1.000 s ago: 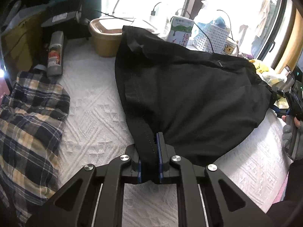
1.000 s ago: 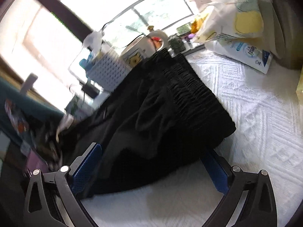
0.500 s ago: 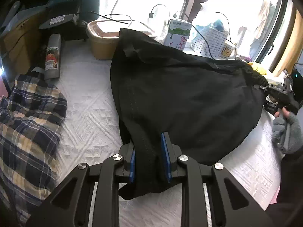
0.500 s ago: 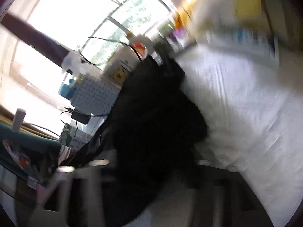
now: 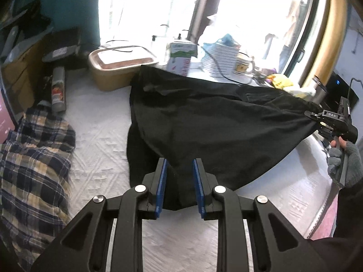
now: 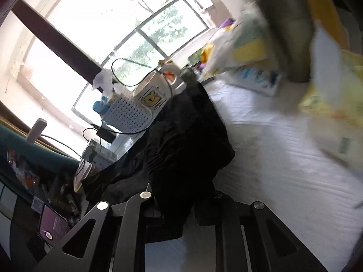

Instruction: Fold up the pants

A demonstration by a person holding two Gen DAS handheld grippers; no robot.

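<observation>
Pants of soft black cloth (image 5: 215, 122) hang slack over white quilted bedding (image 5: 99, 149), light and floppy. Left gripper (image 5: 179, 181) pinches the hem narrowly; right gripper (image 5: 317, 117), jaws just closing, clamps the gathered waistband (image 6: 181, 149), the firmest hold.

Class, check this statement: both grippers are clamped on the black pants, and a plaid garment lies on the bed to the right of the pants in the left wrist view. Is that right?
Not quite. The left wrist view shows the plaid garment to the left of the black pants, not the right. The left gripper and right gripper do both clamp the pants.
</observation>
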